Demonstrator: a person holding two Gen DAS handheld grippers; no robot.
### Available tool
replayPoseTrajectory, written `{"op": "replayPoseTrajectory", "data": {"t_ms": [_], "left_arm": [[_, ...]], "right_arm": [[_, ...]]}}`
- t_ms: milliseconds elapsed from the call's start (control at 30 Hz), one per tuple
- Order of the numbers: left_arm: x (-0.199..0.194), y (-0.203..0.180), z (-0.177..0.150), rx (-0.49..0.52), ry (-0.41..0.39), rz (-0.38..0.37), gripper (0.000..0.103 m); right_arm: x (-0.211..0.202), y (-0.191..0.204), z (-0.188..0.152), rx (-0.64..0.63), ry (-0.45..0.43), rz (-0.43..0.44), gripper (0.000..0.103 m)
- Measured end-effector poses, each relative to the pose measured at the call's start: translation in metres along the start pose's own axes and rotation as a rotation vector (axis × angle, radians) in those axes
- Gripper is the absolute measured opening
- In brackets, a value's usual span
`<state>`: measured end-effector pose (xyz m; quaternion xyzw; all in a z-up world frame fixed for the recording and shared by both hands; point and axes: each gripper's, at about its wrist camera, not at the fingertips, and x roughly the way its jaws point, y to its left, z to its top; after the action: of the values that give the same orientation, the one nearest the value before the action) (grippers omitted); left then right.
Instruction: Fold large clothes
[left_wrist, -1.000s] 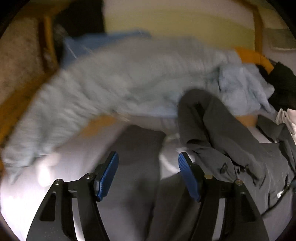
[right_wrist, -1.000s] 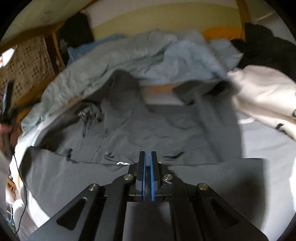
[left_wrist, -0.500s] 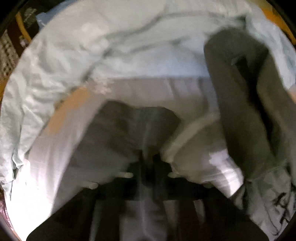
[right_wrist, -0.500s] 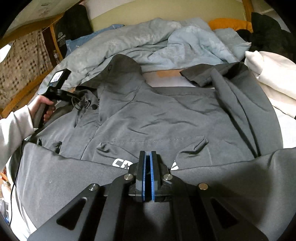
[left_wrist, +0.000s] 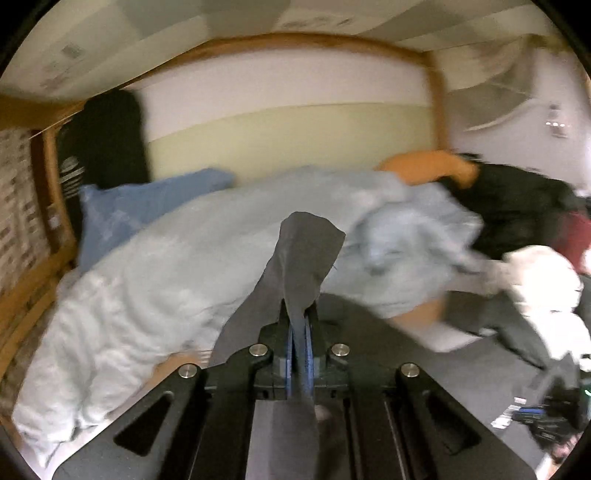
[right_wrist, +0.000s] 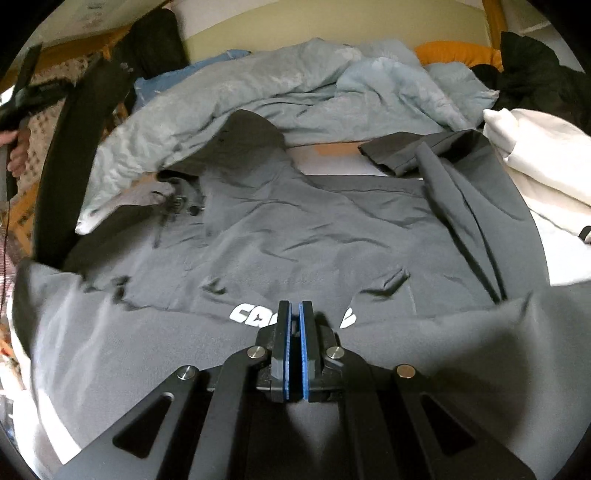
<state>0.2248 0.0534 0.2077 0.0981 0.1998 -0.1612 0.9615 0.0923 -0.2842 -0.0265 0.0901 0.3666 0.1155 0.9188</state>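
A dark grey hooded jacket (right_wrist: 332, 236) with white lettering lies spread on the bed, hood towards the far side. My right gripper (right_wrist: 294, 325) is shut on the jacket's near hem, which is folded over towards me. My left gripper (left_wrist: 299, 325) is shut on the jacket's left sleeve (left_wrist: 303, 254), whose cuff sticks up above the fingers. In the right wrist view that sleeve (right_wrist: 81, 155) is lifted high at the left, held by the left hand (right_wrist: 16, 151).
A rumpled light blue duvet (right_wrist: 280, 88) lies behind the jacket. A white garment (right_wrist: 535, 155) and black clothes (right_wrist: 535, 66) are piled at the right. An orange pillow (right_wrist: 458, 51) lies at the far right. The wooden bed frame (left_wrist: 51, 266) runs along the left.
My left gripper was open over the sleeve, dropped onto it, shut on it and has lifted it up. My right gripper stays shut on the hem.
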Motion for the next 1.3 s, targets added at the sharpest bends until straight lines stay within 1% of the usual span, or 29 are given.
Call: {"op": "replayPoseTrajectory", "data": {"t_ms": [33,100,167,200,233,267,300,333,367,433,500,600,667,733,800,833,867,900,933,967,1033,1067,1100,1133,1167,1200,1233,1267,1300], "left_arm": [[-0.006,-0.016,-0.006,0.011,-0.002,-0.053,0.005],[-0.006,-0.045,-0.026,0.019,0.020,-0.131,0.005],[0.003,-0.070,-0.051,-0.010,0.052,-0.219,0.005],[0.008,-0.080,-0.064,-0.027,0.067,-0.250,0.005],[0.016,-0.093,-0.080,-0.044,0.086,-0.271,0.005],[0.021,-0.105,-0.093,-0.055,0.101,-0.288,0.005],[0.026,-0.116,-0.106,-0.068,0.114,-0.302,0.005],[0.030,-0.129,-0.118,-0.083,0.129,-0.308,0.005],[0.037,-0.138,-0.132,-0.100,0.145,-0.307,0.005],[0.047,-0.152,-0.154,-0.120,0.172,-0.309,0.005],[0.049,-0.165,-0.167,-0.124,0.189,-0.315,0.005],[0.041,-0.175,-0.175,-0.099,0.169,-0.327,0.006],[0.029,-0.178,-0.179,-0.089,0.153,-0.365,0.006],[0.024,-0.182,-0.183,-0.085,0.183,-0.373,0.014],[0.026,-0.180,-0.190,-0.075,0.264,-0.331,0.029],[0.022,-0.175,-0.192,-0.084,0.270,-0.330,0.032],[0.015,-0.168,-0.192,-0.094,0.257,-0.335,0.040],[0.006,-0.161,-0.193,-0.099,0.240,-0.322,0.052],[-0.003,-0.155,-0.193,-0.101,0.221,-0.297,0.059],[-0.014,-0.147,-0.193,-0.105,0.195,-0.274,0.069],[-0.033,-0.131,-0.193,-0.118,0.157,-0.233,0.071],[-0.041,-0.120,-0.193,-0.126,0.151,-0.185,0.072],[-0.046,-0.110,-0.192,-0.125,0.149,-0.122,0.072],[-0.051,-0.098,-0.191,-0.105,0.137,-0.021,0.072],[-0.052,-0.089,-0.191,-0.056,0.128,0.120,0.075],[-0.050,-0.077,-0.190,0.016,0.123,0.316,0.075],[-0.048,-0.064,-0.189,0.038,0.124,0.432,0.075],[-0.045,-0.044,-0.187,0.012,0.133,0.490,0.075],[-0.042,-0.024,-0.185,-0.039,0.150,0.493,0.075]], "right_arm": [[-0.007,-0.002,-0.001,0.011,-0.002,0.029,0.004],[-0.022,-0.008,-0.003,0.034,-0.011,0.049,0.005],[-0.039,-0.013,0.001,0.031,-0.040,0.036,0.005],[-0.051,-0.016,0.005,0.030,-0.064,0.012,0.005],[-0.059,-0.019,0.008,0.036,-0.082,-0.002,0.012],[-0.067,-0.023,0.010,0.053,-0.101,-0.003,0.021],[-0.074,-0.027,0.012,0.081,-0.123,0.003,0.055],[-0.078,-0.030,0.013,0.106,-0.139,0.006,0.093],[-0.085,-0.035,0.015,0.144,-0.168,0.016,0.098],[-0.085,-0.039,0.022,0.173,-0.152,0.066,0.098],[-0.079,-0.038,0.029,0.191,-0.129,0.118,0.098],[-0.054,-0.033,0.043,0.225,-0.079,0.199,0.098],[-0.028,-0.027,0.053,0.259,-0.023,0.258,0.098],[-0.001,-0.021,0.058,0.307,0.036,0.309,0.097],[0.018,-0.019,0.060,0.374,0.037,0.338,0.095],[0.026,-0.018,0.060,0.392,0.034,0.330,0.095],[0.032,-0.017,0.061,0.396,0.039,0.318,0.095],[0.038,-0.013,0.062,0.388,0.055,0.305,0.095],[0.044,-0.009,0.062,0.373,0.069,0.303,0.095],[0.047,-0.003,0.061,0.358,0.080,0.307,0.095],[0.054,0.008,0.064,0.310,0.109,0.290,0.095],[0.054,0.010,0.064,0.289,0.119,0.268,0.095],[0.059,0.019,0.065,0.248,0.131,0.211,0.092],[0.064,0.026,0.066,0.216,0.138,0.146,0.081],[0.067,0.031,0.065,0.189,0.142,0.063,0.074],[0.070,0.036,0.063,0.169,0.134,0.007,0.059],[0.072,0.041,0.063,0.149,0.123,-0.023,0.046],[0.077,0.046,0.062,0.127,0.125,-0.036,0.036],[0.083,0.051,0.063,0.097,0.145,-0.061,0.022]]}}
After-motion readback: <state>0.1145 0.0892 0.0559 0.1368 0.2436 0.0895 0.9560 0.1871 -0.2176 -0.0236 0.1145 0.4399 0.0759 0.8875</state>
